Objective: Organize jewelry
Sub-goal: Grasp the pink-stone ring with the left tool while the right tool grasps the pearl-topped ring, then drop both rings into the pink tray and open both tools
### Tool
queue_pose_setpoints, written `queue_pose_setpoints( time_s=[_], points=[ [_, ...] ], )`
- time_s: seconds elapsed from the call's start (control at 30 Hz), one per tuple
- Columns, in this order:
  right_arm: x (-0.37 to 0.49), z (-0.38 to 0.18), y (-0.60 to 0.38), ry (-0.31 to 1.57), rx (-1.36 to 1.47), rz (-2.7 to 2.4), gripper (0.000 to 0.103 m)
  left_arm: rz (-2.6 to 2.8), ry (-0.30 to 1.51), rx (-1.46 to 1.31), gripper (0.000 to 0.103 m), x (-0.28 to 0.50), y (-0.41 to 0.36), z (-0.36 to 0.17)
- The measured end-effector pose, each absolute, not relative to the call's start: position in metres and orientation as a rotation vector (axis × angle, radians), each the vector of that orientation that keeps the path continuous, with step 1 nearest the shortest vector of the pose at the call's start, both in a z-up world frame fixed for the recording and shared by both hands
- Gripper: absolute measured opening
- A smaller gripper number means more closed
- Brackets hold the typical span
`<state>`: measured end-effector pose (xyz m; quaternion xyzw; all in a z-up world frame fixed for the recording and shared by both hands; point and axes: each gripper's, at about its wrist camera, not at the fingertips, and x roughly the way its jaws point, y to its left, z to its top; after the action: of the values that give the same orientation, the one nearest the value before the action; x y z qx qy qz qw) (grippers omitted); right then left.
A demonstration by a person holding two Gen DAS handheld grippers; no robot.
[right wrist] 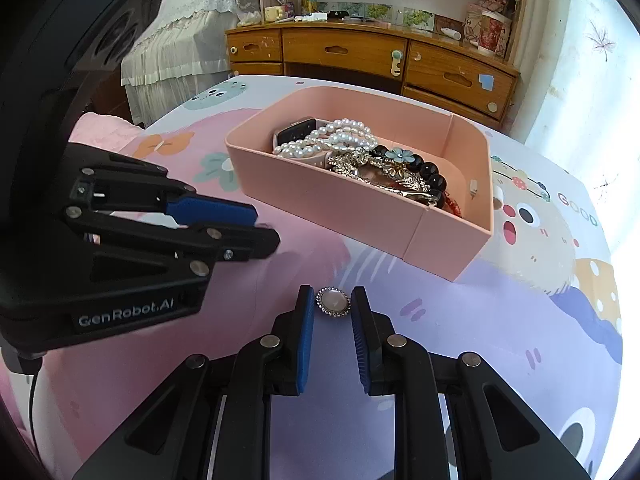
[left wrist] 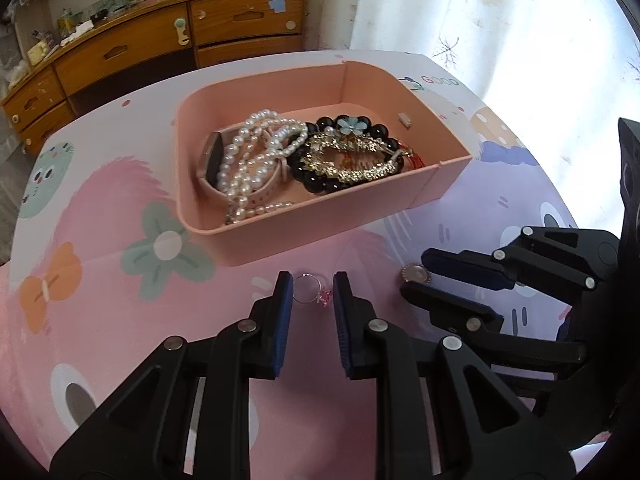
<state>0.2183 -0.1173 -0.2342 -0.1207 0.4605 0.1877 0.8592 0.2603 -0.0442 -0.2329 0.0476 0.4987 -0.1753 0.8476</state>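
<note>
Ring between parted left hand-held gripper | brooch between parted right hand-held gripper | contact unclear

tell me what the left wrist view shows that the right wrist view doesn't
Only the left wrist view shows the thin ring with a pink stone, lying between the open left claw fingers. Only the right wrist view shows the "GenRobot.AI" label on the other tool's body. Both show the pink box holding pearls and black beads, and the round brooch at the open right claw.
</note>
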Motion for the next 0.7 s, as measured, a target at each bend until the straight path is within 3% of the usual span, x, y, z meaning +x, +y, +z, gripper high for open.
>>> queue_pose_setpoints(
  time_s=[0.37, 0.7],
  points=[
    [0.225, -0.159, -0.129, 0.922, -0.074, 0.348, 0.018, -0.321, 1.033, -0.010, 0.018, 0.260, -0.015, -0.160],
    [0.255, -0.143, -0.174, 0.923, 0.171, 0.217, 0.018, -0.313, 1.009, -0.021, 0.018, 0.281, -0.010, -0.141]
  ],
)
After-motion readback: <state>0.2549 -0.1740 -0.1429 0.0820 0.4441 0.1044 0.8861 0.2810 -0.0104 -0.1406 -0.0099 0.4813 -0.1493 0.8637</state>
